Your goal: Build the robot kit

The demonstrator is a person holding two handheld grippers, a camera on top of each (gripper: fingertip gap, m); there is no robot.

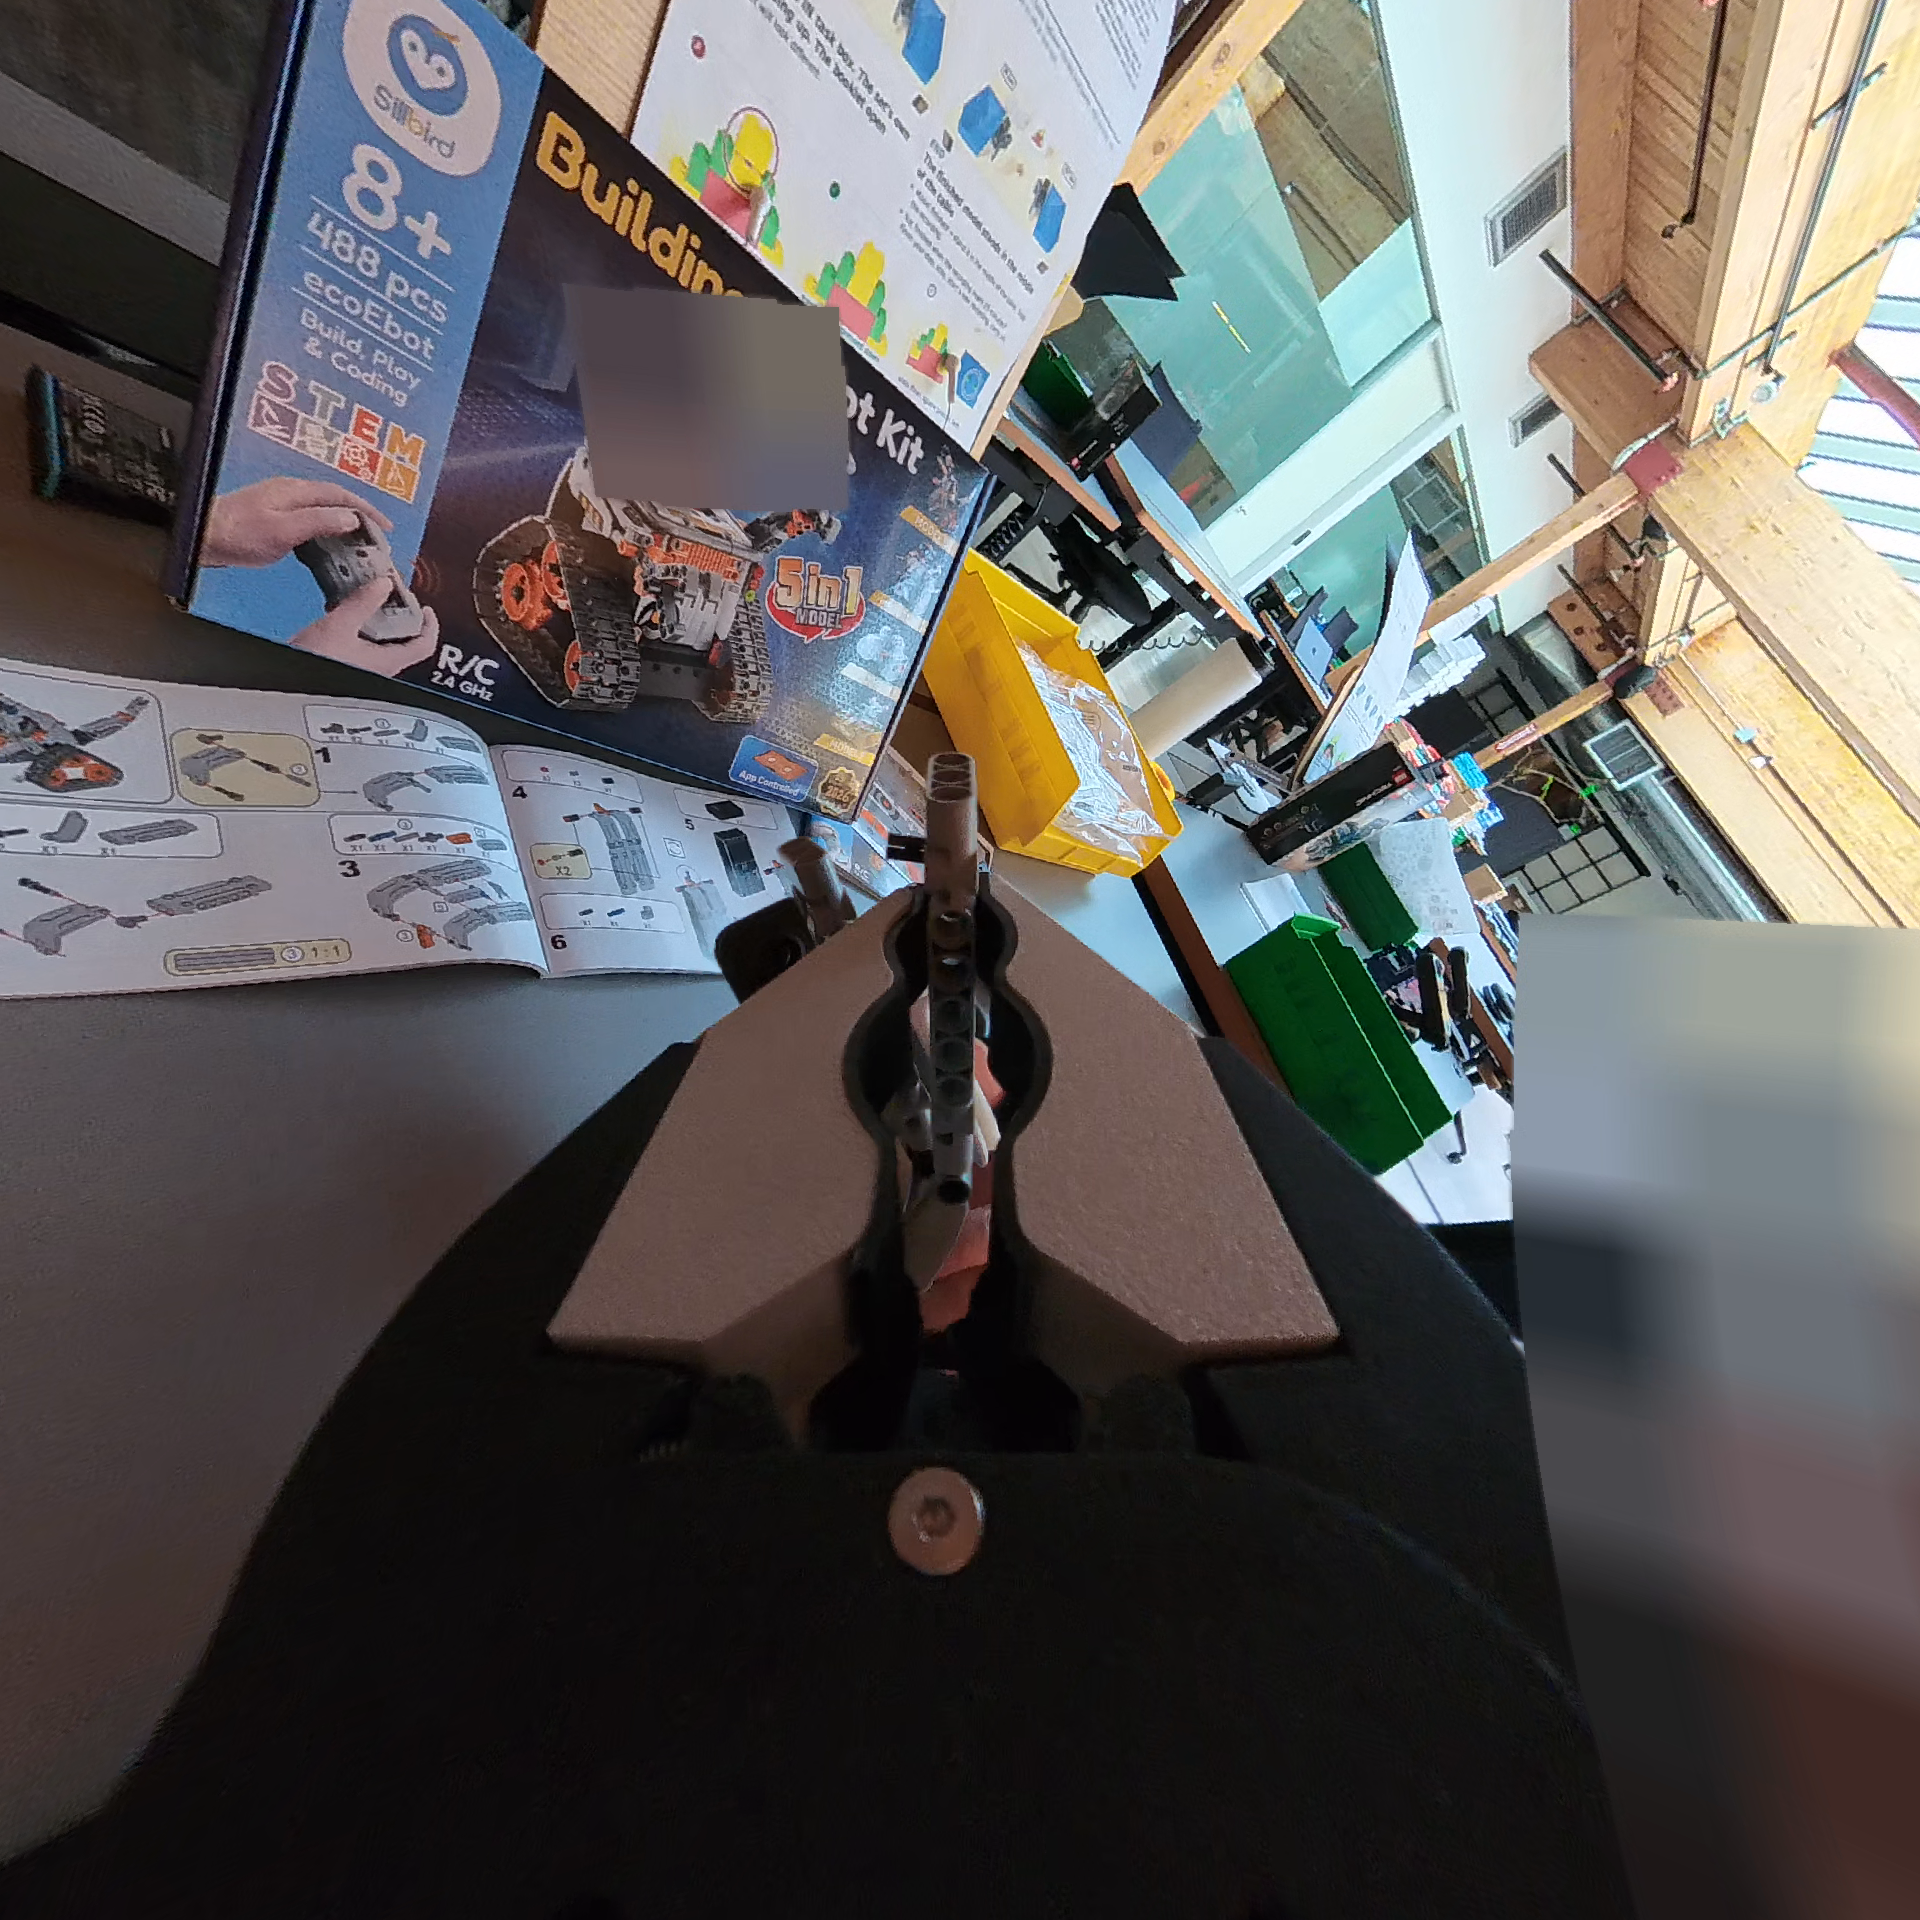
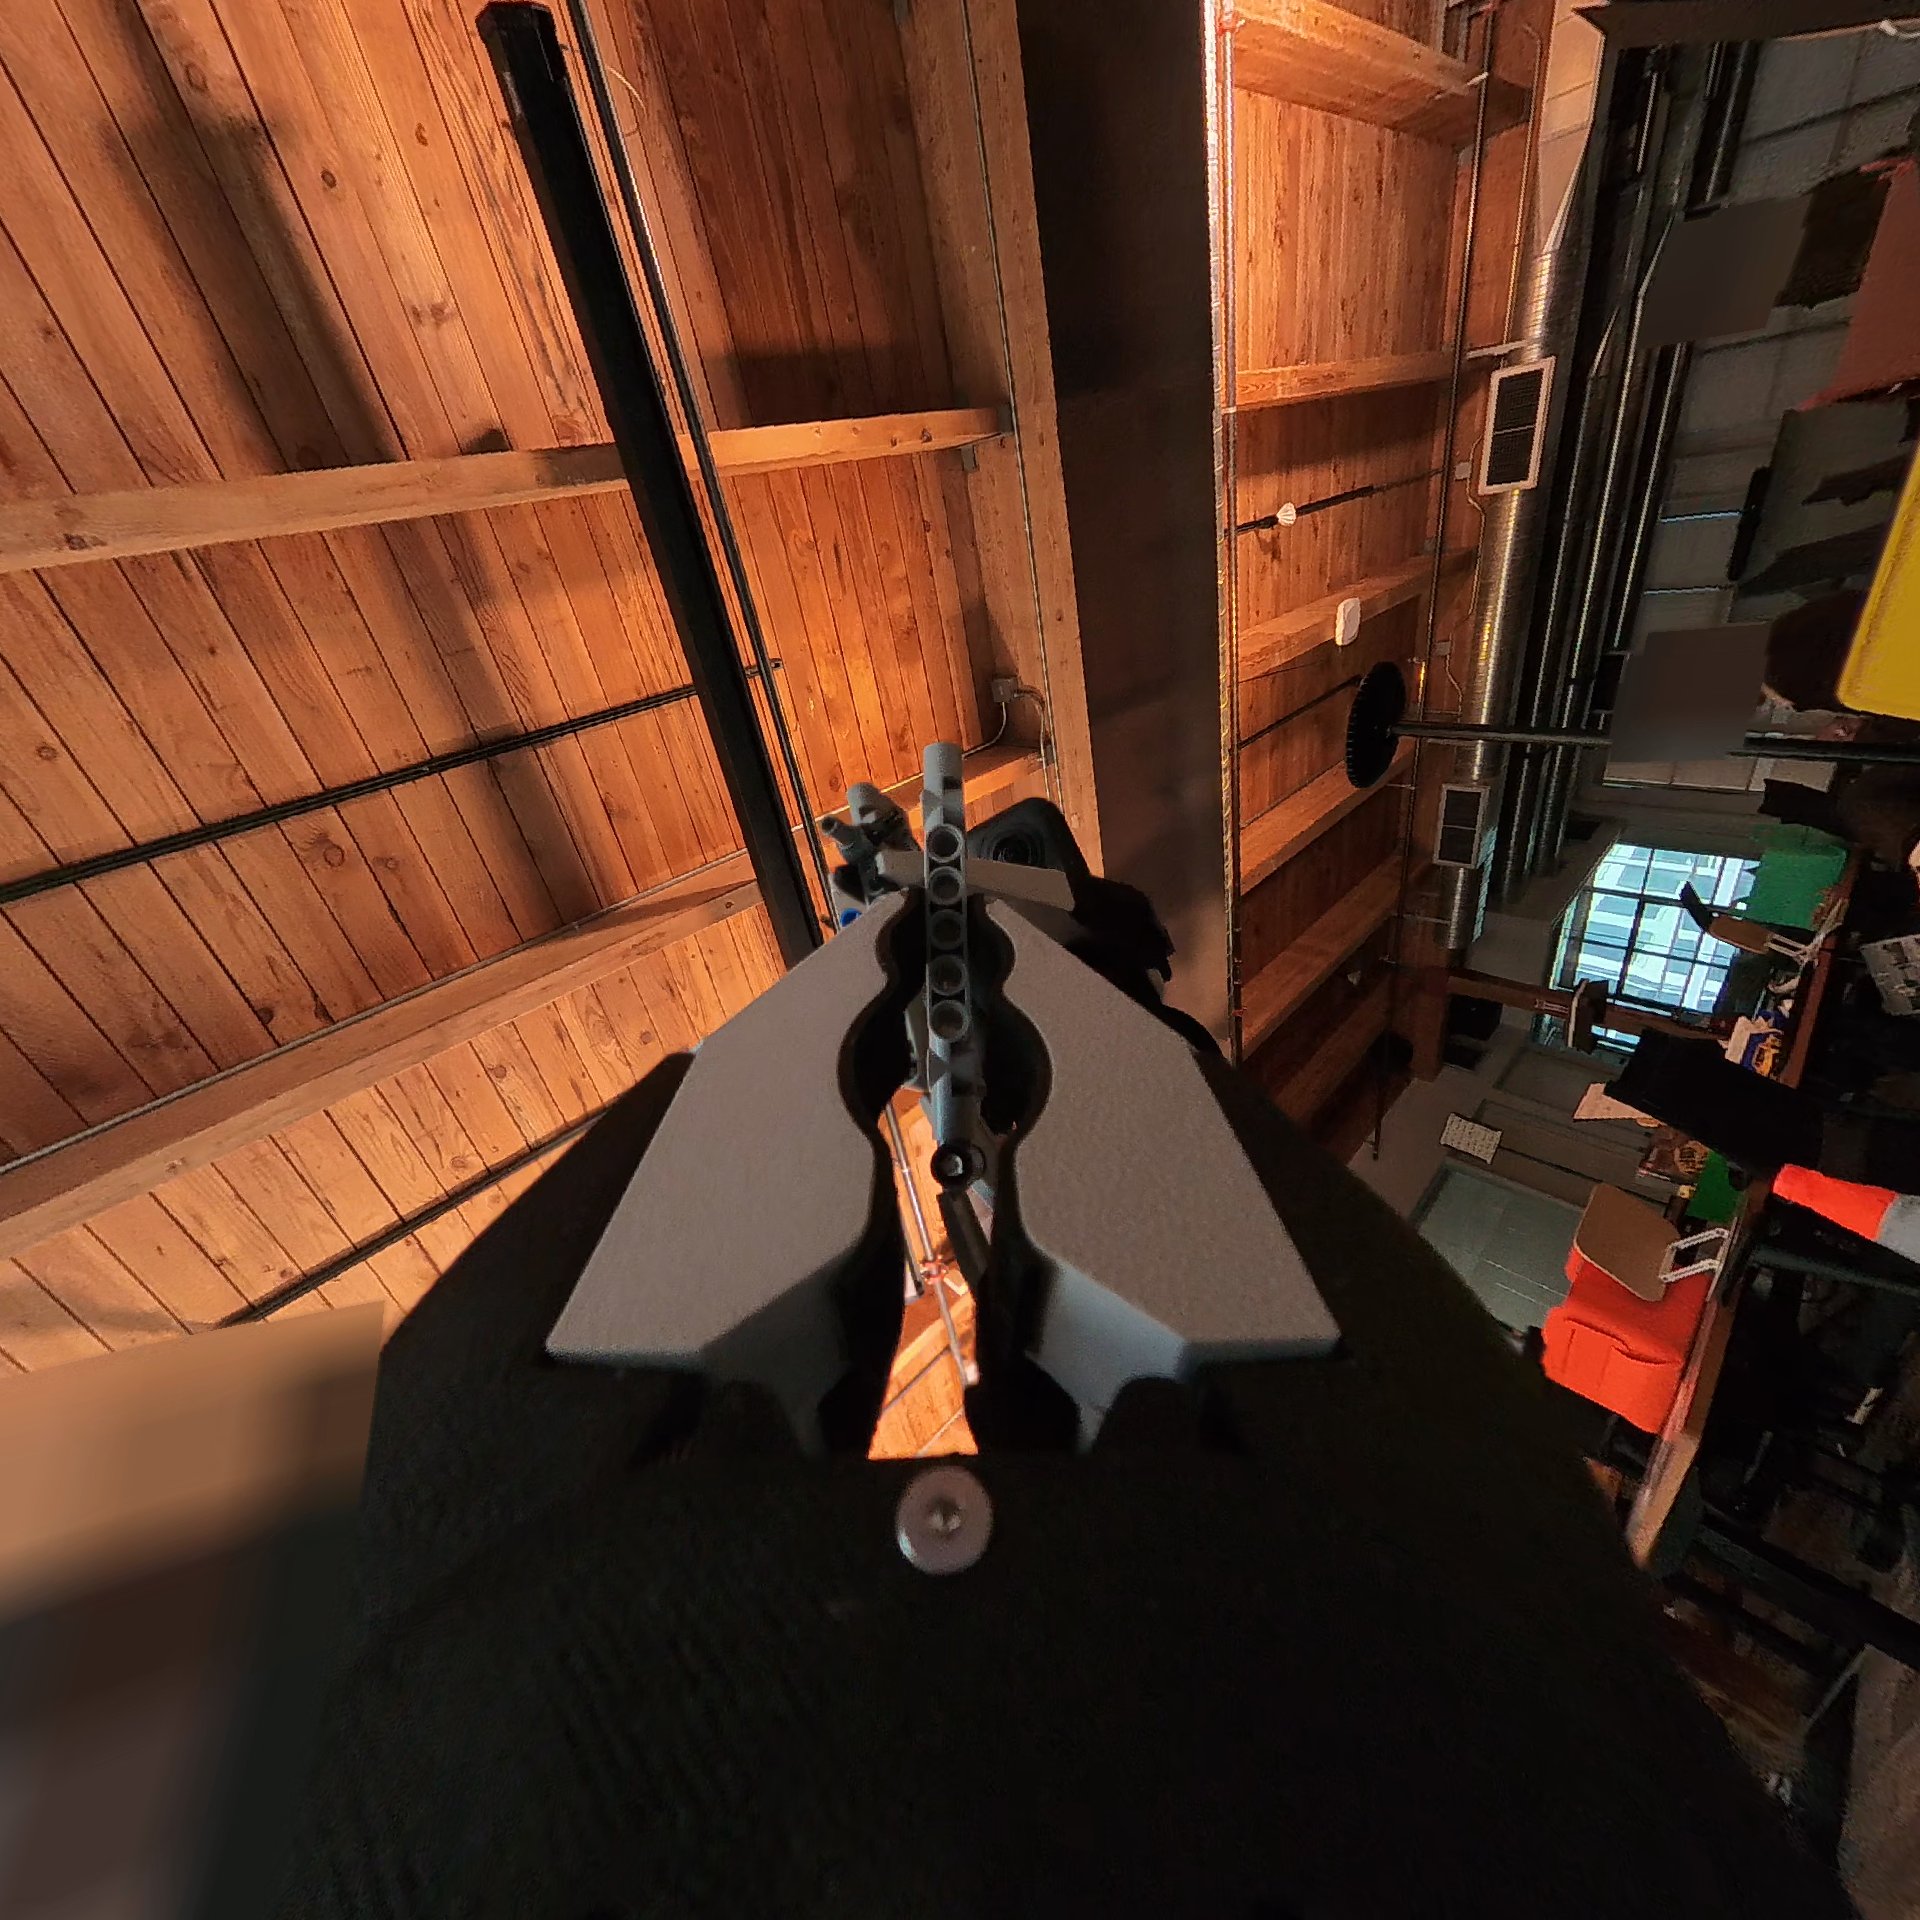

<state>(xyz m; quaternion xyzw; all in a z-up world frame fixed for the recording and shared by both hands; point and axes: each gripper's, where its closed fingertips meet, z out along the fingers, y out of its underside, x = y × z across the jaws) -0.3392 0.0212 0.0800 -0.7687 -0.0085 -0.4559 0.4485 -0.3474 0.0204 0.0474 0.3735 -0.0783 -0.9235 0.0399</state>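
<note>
Left wrist view is showing the left gripper [image 1: 951, 914] pinching a grey holed beam [image 1: 951, 997] above the desk [image 1: 312, 1143], near the open instruction booklet [image 1: 260, 831] and kit box [image 1: 582, 416]. Meanwhile the right gripper [image 2: 951, 914] is clamping a grey beam assembly [image 2: 945, 935], pointing up at the wooden ceiling [image 2: 312, 416].

Kit box [image 1: 582, 416] stands behind open booklet [image 1: 260, 831]; yellow bin [image 1: 997, 707] beside.
</note>
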